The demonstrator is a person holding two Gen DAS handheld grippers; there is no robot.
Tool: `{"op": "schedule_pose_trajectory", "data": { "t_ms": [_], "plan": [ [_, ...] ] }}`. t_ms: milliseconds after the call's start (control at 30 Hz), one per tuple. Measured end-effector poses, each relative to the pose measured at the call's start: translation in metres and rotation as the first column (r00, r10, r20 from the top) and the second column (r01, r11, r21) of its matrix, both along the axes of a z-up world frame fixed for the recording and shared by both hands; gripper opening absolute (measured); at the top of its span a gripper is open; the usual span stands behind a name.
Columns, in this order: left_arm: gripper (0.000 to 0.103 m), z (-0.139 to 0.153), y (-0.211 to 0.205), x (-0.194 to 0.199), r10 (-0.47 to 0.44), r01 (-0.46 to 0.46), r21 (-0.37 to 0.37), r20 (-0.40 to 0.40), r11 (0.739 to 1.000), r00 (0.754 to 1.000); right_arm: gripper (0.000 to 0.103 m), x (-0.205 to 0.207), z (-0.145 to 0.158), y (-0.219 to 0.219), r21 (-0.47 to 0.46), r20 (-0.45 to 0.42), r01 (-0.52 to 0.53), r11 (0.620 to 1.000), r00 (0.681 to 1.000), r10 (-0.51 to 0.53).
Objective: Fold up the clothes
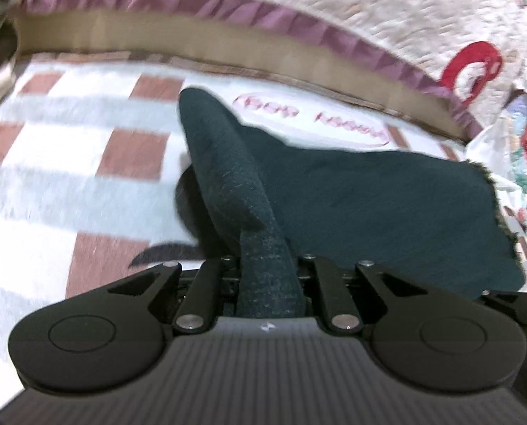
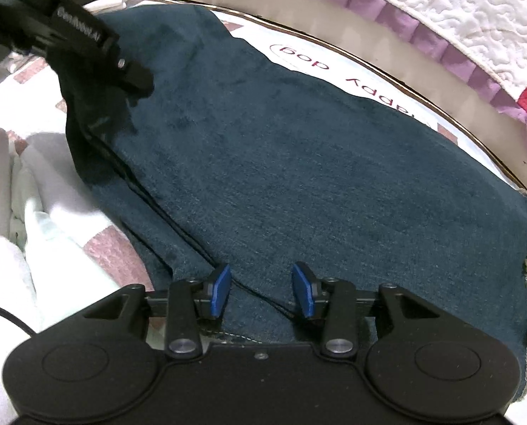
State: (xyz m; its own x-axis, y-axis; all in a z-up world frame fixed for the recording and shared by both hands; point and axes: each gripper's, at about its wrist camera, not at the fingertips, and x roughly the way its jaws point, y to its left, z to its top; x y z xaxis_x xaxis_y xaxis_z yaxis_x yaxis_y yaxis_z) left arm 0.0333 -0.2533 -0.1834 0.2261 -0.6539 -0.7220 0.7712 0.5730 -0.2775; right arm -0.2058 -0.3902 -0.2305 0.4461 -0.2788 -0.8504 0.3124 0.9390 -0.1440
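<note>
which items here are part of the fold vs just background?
In play:
- dark teal garment
- left gripper, shut on a raised fold of it
- right gripper, open over its near edge

Background:
- checked blanket underneath
- quilt with purple ruffle
- white cloth

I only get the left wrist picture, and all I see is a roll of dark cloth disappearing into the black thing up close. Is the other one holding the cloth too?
Observer: No. The right hand-held gripper is open, its blue pads spread above the dark teal garment.
Operator: And what does mine look like from over there?
Observer: The left hand-held gripper is at the garment's far left side, with a bunch of cloth hanging dark below it.
Operator: Anything beside the garment I can't see?
Observer: Yes, white cloth lies bunched just left of it.
</note>
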Motion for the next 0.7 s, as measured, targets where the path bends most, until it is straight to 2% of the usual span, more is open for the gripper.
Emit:
{"op": "schedule_pose_trajectory", "data": {
  "t_ms": [167,333,433,533,633,700],
  "plan": [
    [0.010,0.016,-0.008,-0.013,-0.051,0.053,-0.020,0.086,0.998,0.995,0.046,-0.002,0.000,-0.005,0.034,0.014,0.015,0.999,1.000,-0.016],
    [0.010,0.028,-0.013,-0.025,-0.085,0.092,-0.048,0.123,0.995,0.989,0.047,-0.014,-0.001,-0.026,0.169,0.096,0.075,0.983,0.991,-0.092],
    [0.010,0.039,-0.013,-0.031,-0.103,0.113,-0.067,0.142,0.991,0.985,0.048,-0.027,0.003,-0.056,0.375,0.156,0.169,0.911,0.958,-0.242],
    [0.010,0.047,-0.015,-0.043,-0.130,0.146,-0.076,0.183,0.986,0.974,0.050,-0.044,0.014,-0.089,0.542,0.195,0.288,0.789,0.871,-0.452],
    [0.010,0.052,-0.015,-0.057,-0.158,0.182,-0.095,0.223,0.979,0.962,0.058,-0.049,0.034,-0.114,0.678,0.241,0.298,0.672,0.774,-0.586],
    [0.010,0.054,-0.015,-0.067,-0.175,0.207,-0.109,0.248,0.972,0.953,0.061,-0.039,0.051,-0.122,0.734,0.249,0.258,0.628,0.758,-0.603]
  ]
}}
